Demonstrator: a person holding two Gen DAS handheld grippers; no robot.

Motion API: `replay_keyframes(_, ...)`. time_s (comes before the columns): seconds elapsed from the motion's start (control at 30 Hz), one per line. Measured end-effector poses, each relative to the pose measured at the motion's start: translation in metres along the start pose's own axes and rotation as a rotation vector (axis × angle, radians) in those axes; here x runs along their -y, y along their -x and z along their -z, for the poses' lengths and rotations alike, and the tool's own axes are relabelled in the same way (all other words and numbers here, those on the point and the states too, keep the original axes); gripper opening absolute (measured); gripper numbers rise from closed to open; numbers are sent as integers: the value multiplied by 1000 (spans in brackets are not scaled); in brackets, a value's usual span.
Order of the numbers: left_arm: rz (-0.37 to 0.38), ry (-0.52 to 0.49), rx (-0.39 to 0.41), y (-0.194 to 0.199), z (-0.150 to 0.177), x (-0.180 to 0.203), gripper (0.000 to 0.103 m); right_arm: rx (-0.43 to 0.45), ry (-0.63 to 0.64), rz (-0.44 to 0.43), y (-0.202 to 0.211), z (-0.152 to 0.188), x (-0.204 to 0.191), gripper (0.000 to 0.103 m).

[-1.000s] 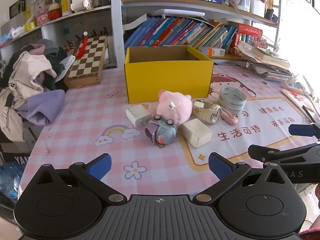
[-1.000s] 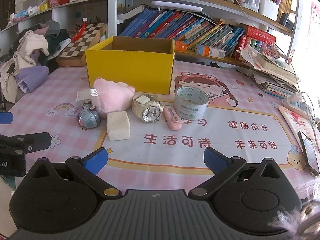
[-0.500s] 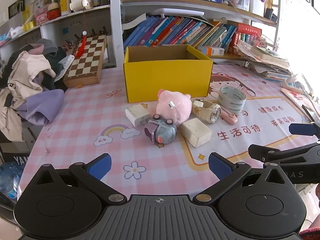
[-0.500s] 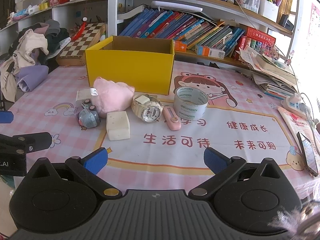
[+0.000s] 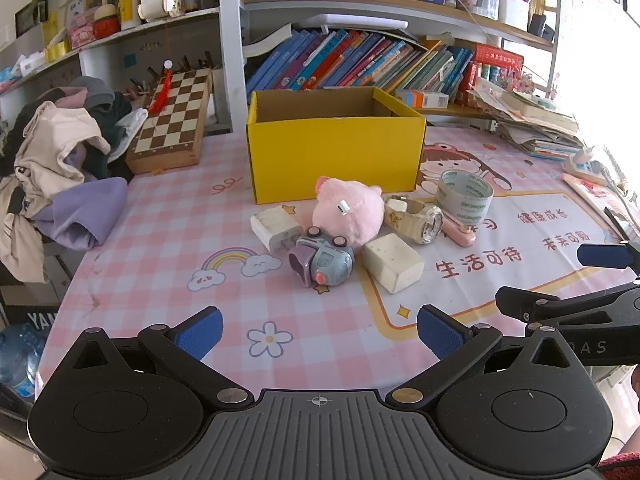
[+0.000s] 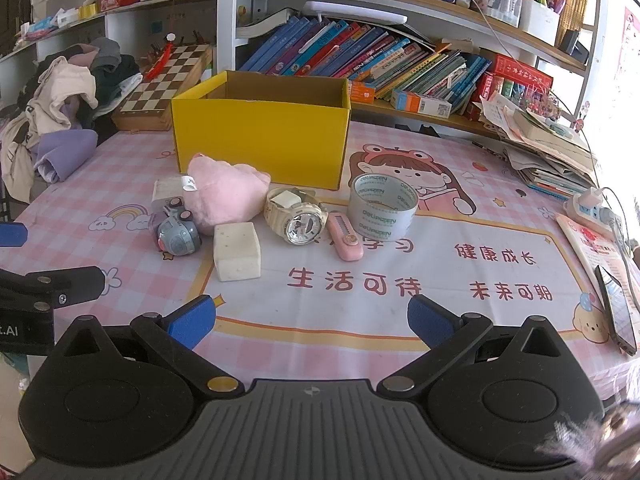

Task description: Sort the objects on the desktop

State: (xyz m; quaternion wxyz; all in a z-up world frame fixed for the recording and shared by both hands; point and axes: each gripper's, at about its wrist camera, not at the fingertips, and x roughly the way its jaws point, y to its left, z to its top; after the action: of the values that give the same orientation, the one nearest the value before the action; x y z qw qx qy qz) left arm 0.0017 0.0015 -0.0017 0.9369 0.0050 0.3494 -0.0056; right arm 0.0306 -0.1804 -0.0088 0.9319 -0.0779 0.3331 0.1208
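An open yellow box [image 5: 336, 152] [image 6: 260, 140] stands at mid-table. In front of it lie a pink plush pig [image 5: 348, 210] [image 6: 228, 196], a grey toy car [image 5: 322, 262] [image 6: 176, 232], a white charger [image 5: 276, 226], a white block [image 5: 394, 262] [image 6: 237, 250], a cream watch [image 5: 416, 218] [image 6: 296, 216], a pink stick [image 6: 345, 236] and a tape roll [image 5: 464, 196] [image 6: 382, 206]. My left gripper [image 5: 318, 330] is open and empty, short of the toy car. My right gripper [image 6: 310, 322] is open and empty, short of the block and watch.
A chessboard [image 5: 172, 120] and a heap of clothes [image 5: 60, 160] lie at the left. Bookshelves [image 6: 360, 56] stand behind the box. Stacked papers [image 6: 548, 144], a power strip [image 6: 592, 206] and a phone [image 6: 616, 312] lie at the right edge.
Both views have shifted very slightly; the objects lie as before and both grippers stay open.
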Motion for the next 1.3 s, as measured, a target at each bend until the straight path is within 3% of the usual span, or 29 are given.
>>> replay_keyframes(1.3,-3,-13,-5,0,0,5,103,-3,0,-3,0,2,3,103)
